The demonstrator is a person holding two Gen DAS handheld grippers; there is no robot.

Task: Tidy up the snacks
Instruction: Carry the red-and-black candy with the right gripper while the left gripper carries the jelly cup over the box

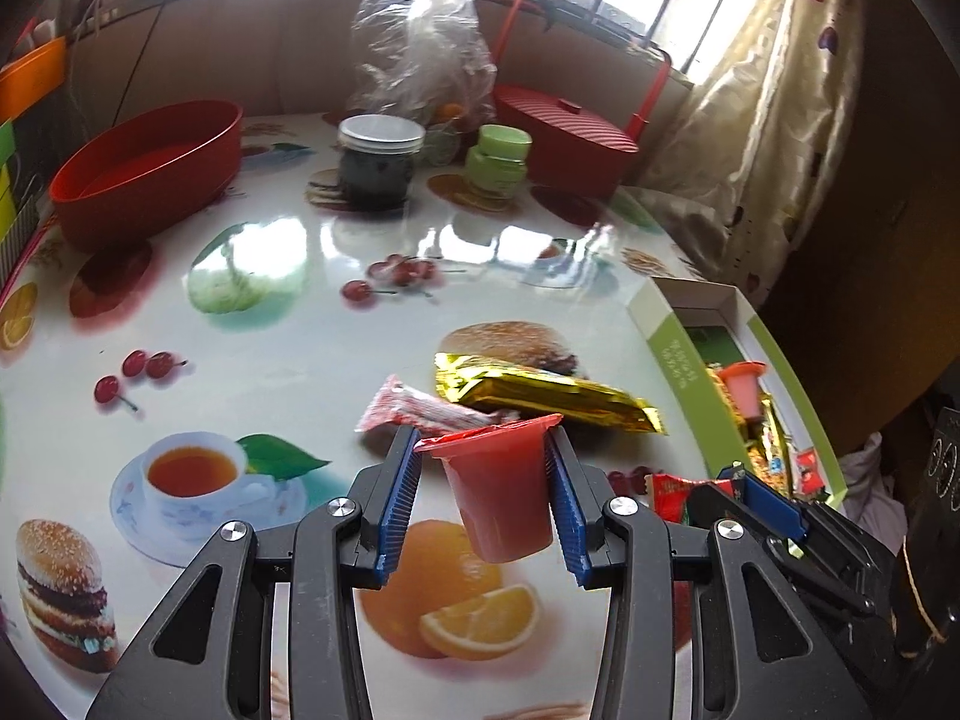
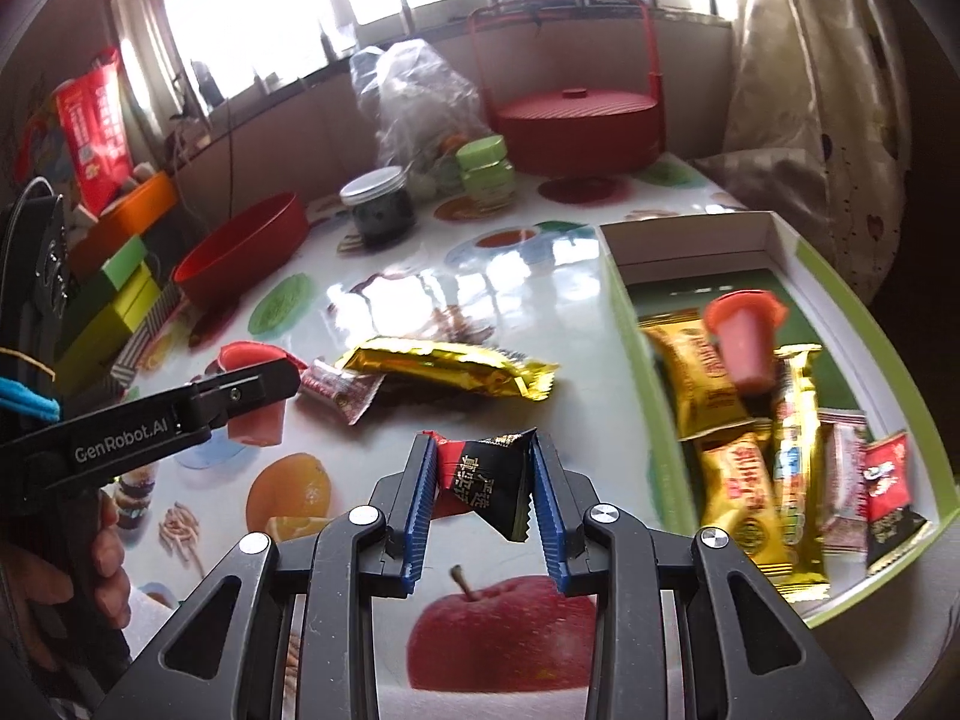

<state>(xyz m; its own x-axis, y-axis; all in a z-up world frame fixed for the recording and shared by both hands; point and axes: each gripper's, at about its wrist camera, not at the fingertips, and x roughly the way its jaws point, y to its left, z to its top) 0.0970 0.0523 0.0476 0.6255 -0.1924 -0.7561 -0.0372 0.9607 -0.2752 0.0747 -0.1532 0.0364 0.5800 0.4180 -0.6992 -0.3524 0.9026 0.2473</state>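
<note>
The left gripper [image 1: 483, 450] pinches a red jelly cup [image 1: 501, 489] (lifted off the table [image 1: 360, 276]). The right gripper [image 2: 483, 468] pinches a black packet [image 2: 489, 483] near the box [image 2: 654, 420] at the table's right edge.

tabletop [image 1: 372, 228]: glossy, smooth | bar wrapper [image 1: 540, 393]: shiny gold foil | bag [image 1: 420, 42]: clear plastic

I see a glossy fruit-and-burger-print tabletop [image 1: 300, 312] carrying a gold foil snack bar [image 1: 543, 394], pink striped wrapper [image 1: 420, 411], red oval plastic bowl [image 1: 144, 168], dark silver-lidded jar [image 1: 379, 159], green-rimmed cardboard tray [image 2: 645, 420].
</note>
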